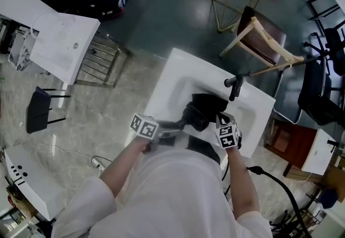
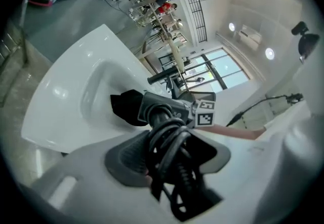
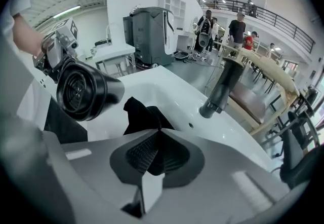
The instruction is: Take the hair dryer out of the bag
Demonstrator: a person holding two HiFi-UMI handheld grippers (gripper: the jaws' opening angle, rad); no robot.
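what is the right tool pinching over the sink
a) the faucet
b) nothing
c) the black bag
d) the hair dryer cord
c: in the right gripper view the right tool has its jaws closed on a fold of the black bag, while the hair dryer is gripped by the left tool.

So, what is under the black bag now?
Around the black bag, pinched by the right tongs, only the white sink basin shows. What lies directly beneath the fabric is covered and cannot be seen.
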